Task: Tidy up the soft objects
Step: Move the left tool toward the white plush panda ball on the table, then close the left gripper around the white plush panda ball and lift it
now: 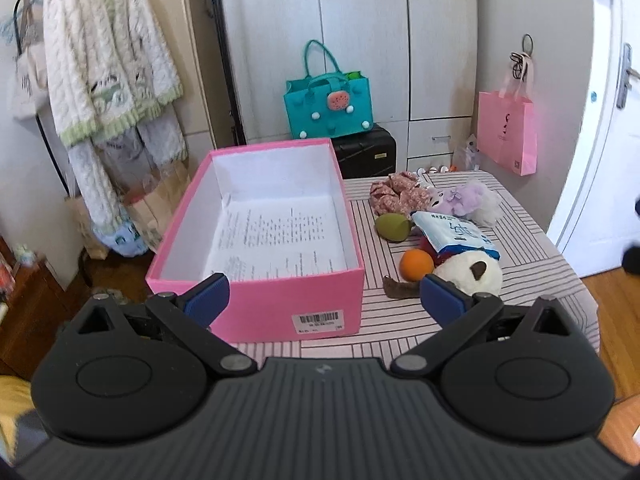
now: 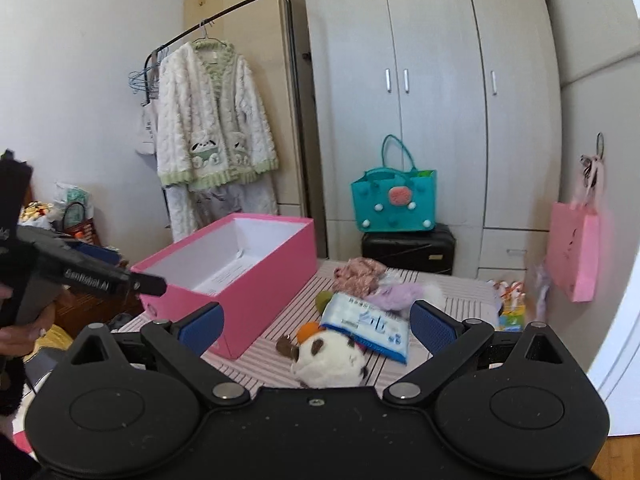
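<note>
An open pink box (image 1: 280,312) (image 2: 260,292) with white paper inside stands on the striped table (image 1: 532,248). Right of it lies a pile: a white plush with brown ears (image 1: 472,272) (image 2: 332,356), an orange ball (image 1: 416,265), a green ball (image 1: 394,227), a blue-white tissue pack (image 1: 456,236) (image 2: 368,326), a purple plush (image 1: 472,200) (image 2: 400,294) and a floral scrunchie (image 1: 396,192) (image 2: 358,274). My left gripper (image 1: 324,300) is open and empty before the box. My right gripper (image 2: 318,322) is open and empty just above the white plush. The left gripper's body also shows at the left edge of the right wrist view (image 2: 80,276).
A teal bag (image 1: 328,104) sits on a black case (image 1: 366,152) behind the table by the wardrobe. A pink bag (image 1: 508,132) hangs at the right. A fluffy robe (image 1: 108,64) hangs on a rack at the left. Small items (image 2: 510,304) lie at the table's far right.
</note>
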The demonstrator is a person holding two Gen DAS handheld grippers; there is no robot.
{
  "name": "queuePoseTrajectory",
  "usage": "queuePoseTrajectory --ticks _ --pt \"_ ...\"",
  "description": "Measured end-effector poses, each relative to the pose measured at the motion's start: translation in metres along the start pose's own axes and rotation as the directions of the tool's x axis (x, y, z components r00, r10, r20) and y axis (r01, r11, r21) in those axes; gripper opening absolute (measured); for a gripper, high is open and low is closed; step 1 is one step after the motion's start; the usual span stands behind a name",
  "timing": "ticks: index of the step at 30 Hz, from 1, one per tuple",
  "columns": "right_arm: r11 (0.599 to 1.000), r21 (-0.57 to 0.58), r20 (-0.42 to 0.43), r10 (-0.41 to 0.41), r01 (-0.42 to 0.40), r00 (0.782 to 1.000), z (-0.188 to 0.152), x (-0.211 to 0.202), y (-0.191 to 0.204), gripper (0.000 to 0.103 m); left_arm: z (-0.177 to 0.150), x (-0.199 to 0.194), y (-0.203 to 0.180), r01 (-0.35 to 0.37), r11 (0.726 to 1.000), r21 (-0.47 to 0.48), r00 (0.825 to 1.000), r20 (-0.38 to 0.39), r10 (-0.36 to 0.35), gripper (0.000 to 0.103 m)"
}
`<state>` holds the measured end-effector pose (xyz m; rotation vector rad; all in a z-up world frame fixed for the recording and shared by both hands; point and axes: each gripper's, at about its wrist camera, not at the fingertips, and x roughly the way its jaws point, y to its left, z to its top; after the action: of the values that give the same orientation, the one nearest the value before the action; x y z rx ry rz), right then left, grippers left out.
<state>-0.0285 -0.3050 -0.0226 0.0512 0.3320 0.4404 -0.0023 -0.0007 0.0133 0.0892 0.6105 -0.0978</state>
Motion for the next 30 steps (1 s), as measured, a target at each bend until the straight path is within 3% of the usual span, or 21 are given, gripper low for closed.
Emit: queuePoseTrajectory --ticks 5,9,12,16,22,30 --pt "0.999 -0.042 -0.011 0.011 -0.012 1.0 -0.026 0.018 -0.012 0.101 -0.004 0.015 -0.005 0.051 0.999 -0.005 0.999 0.005 -0.051 0.103" --pt "0.995 -0.055 -0.074 0.075 -0.08 0.994 -0.044 0.042 -0.019 0.101 -0.006 0.015 -0.031 0.082 0.989 0.12 0.992 0.09 -0.093 0.103" --pt "0.998 -0.052 -0.101 0.036 -0.042 0.994 -0.053 0.061 -0.021 0.101 -0.005 0.018 -0.049 0.125 0.98 0.156 0.981 0.128 -0.146 0.103" --pt "0.995 -0.085 -0.071 0.047 -0.053 0.996 -0.068 0.078 -0.018 0.1 -0.001 0.037 -0.064 0.276 0.952 0.13 0.956 0.066 -0.286 0.103" --pt "0.997 -0.041 -0.049 0.062 -0.064 0.997 -0.084 0.1 -0.021 0.1 -0.001 0.068 -0.079 0.418 0.907 0.057 0.908 0.014 -0.419 0.103" --pt "0.994 0.054 -0.106 0.101 -0.096 0.989 -0.09 0.14 -0.033 0.095 -0.008 0.103 -0.102 0.375 0.922 0.096 0.927 -0.05 -0.372 0.1"
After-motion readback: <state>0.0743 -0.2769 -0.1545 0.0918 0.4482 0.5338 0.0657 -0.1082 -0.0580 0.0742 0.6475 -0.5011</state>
